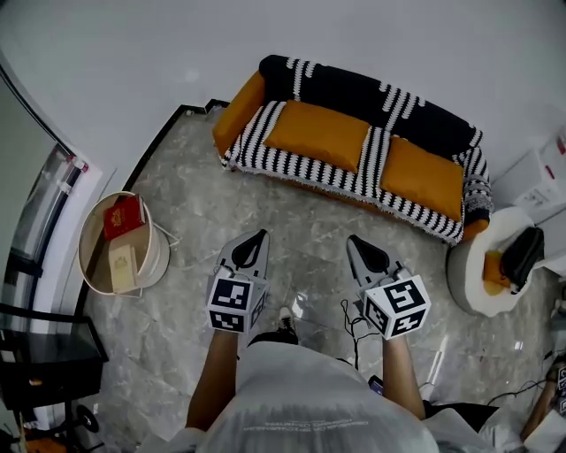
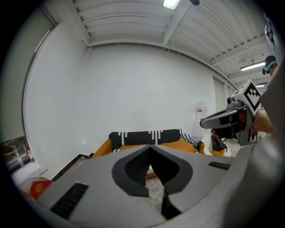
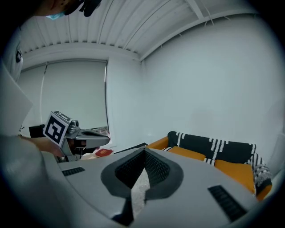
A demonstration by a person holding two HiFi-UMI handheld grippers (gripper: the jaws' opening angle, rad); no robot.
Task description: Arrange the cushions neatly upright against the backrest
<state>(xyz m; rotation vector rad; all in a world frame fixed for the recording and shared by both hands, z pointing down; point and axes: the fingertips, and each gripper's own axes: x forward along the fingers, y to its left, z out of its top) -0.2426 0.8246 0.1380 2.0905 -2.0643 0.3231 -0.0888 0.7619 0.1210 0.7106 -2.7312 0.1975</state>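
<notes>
Left gripper [image 1: 255,239] and right gripper [image 1: 360,242]: jaws pinched together, empty. Orange rectangular cushions [image 1: 317,134] lie flat on a stripy sofa [image 1: 354,93].

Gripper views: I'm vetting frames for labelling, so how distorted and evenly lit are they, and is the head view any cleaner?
Left gripper view: heavy fisheye with black corners, ceiling lamp blown out, sofa sharp, the shut left tongs fill the lower frame. Right gripper view: same fisheye bowing the ceiling ribs, light even, no glare. Head view: flat soft light, sharp, one small glint on the floor.
</notes>
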